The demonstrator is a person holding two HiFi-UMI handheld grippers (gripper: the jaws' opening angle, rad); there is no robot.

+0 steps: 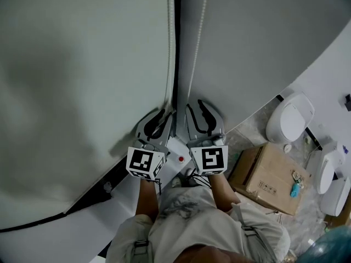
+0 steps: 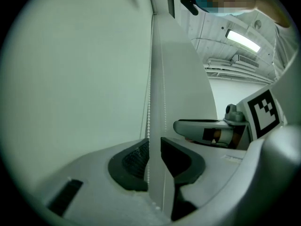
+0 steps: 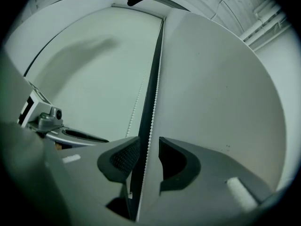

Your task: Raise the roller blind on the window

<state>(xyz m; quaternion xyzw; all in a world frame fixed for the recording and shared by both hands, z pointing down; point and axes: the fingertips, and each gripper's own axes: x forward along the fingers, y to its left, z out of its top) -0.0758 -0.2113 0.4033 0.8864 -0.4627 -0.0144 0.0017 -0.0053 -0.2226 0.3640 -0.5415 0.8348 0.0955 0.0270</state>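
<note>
Roller blind (image 1: 82, 92) down — bead chains (image 1: 198, 37) alongside, cardboard box (image 1: 269, 177) on floor right.

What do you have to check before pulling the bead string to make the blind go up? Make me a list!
1. Left gripper open: ok, jaws apart.
2. Bead chain between its jaws: ok, one strand, not pinched.
3. Right gripper open: ok, the other strand runs between its jaws.
4. Firm grip on a strand: not ok, neither gripper clamps.
5. Which strand raises the roller blind: cannot tell.
</note>
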